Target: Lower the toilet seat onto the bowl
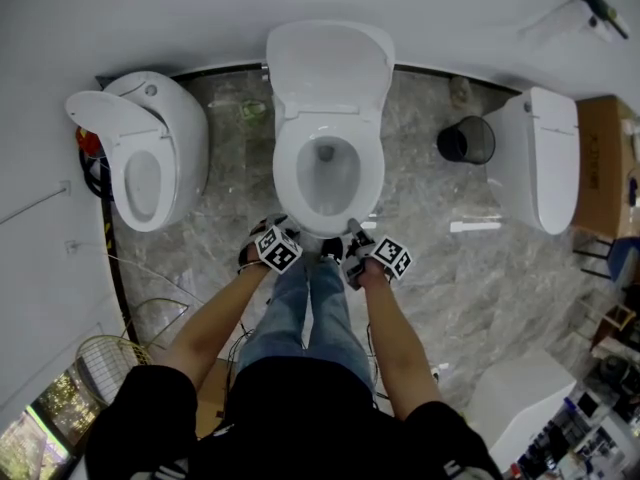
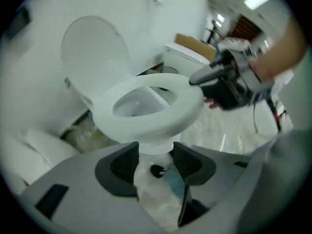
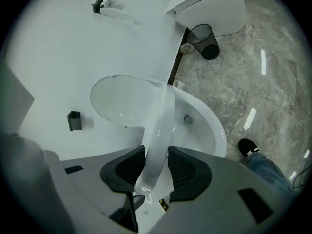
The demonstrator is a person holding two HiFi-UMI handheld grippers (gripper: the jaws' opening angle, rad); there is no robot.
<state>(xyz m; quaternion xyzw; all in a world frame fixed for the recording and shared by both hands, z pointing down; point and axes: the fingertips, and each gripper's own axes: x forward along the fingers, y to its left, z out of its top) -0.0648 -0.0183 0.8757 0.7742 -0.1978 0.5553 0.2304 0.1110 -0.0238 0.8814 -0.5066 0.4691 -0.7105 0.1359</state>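
The white toilet stands at the middle with its lid (image 1: 330,63) upright against the wall. Its seat (image 1: 290,168) is tilted a little off the bowl. In the right gripper view the seat (image 3: 158,130) shows edge-on between the lid (image 3: 122,101) and the bowl (image 3: 204,126). My right gripper (image 3: 156,167) is shut on the seat's front rim, at the bowl's front right (image 1: 350,236). My left gripper (image 1: 290,232) is at the front left. The seat's white front (image 2: 146,121) fills the gap between the left gripper's (image 2: 156,155) pads. The right gripper's fingers (image 2: 207,74) touch the ring.
A second toilet (image 1: 150,148) with a raised lid stands to the left and a closed one (image 1: 545,153) to the right. A black bin (image 1: 467,140) and a cardboard box (image 1: 600,158) sit at the right. The person's jeans-clad legs (image 1: 305,308) stand before the bowl. A wire basket (image 1: 105,353) lies lower left.
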